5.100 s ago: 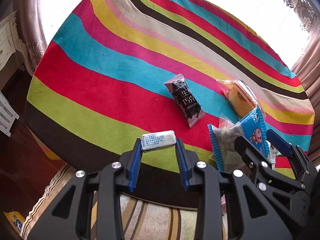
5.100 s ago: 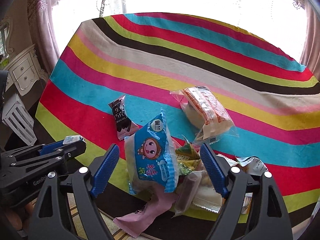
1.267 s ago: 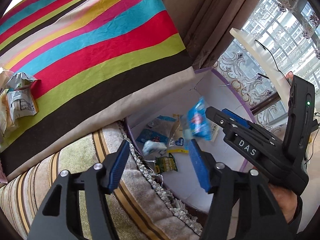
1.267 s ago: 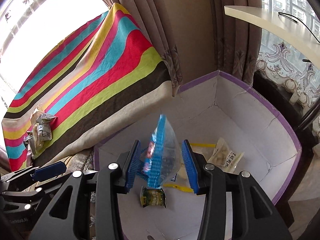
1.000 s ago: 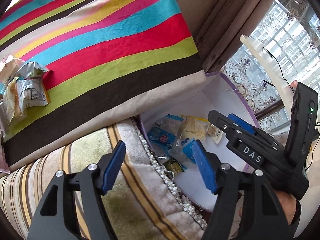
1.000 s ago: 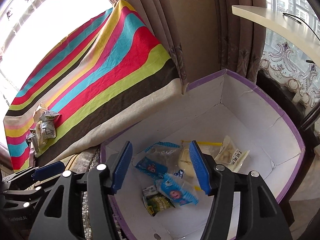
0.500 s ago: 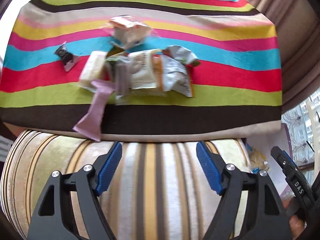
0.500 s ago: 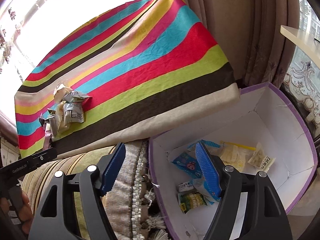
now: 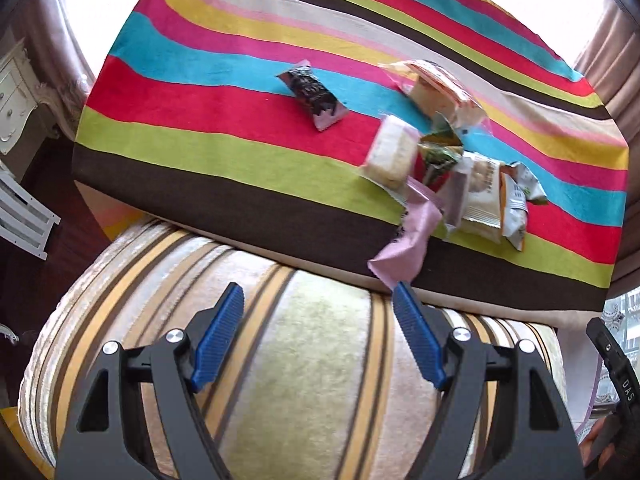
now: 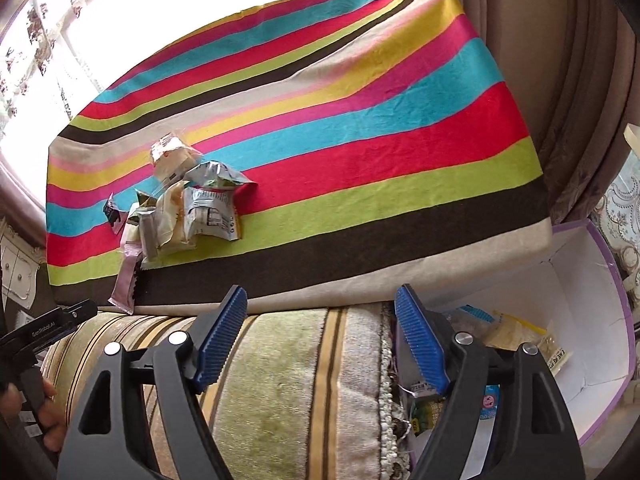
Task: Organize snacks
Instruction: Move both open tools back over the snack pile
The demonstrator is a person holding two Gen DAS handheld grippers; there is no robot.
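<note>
Both claws empty, midway through the sorting. The left claw (image 9: 318,334) hangs wide open over a striped cushion (image 9: 320,380), nothing between its blue pads, and faces the striped cloth (image 9: 224,112) on which the unsorted snacks lie. The right claw (image 10: 320,336) is likewise spread wide and holds nothing; it sits above the same cushion, with the box (image 10: 600,280) at its near right.

Done, as judged from the right view: several packets (image 10: 504,328) already rest on the white floor of the purple-rimmed box, partly hidden behind the right claw's finger, so their count cannot be told.

Left: a pile (image 9: 472,168) of crumpled packets near the cloth's near edge, among them a pale cake (image 9: 390,154), with a pink wrapper (image 9: 404,244) hanging over that edge; a dark chocolate bar (image 9: 314,94) lies apart, to the left of the pile; a clear-wrapped pastry (image 9: 444,92) touches the pile's far side.

The task appears well under half complete, since more packets seem to remain on the cloth than can be seen in the box.
</note>
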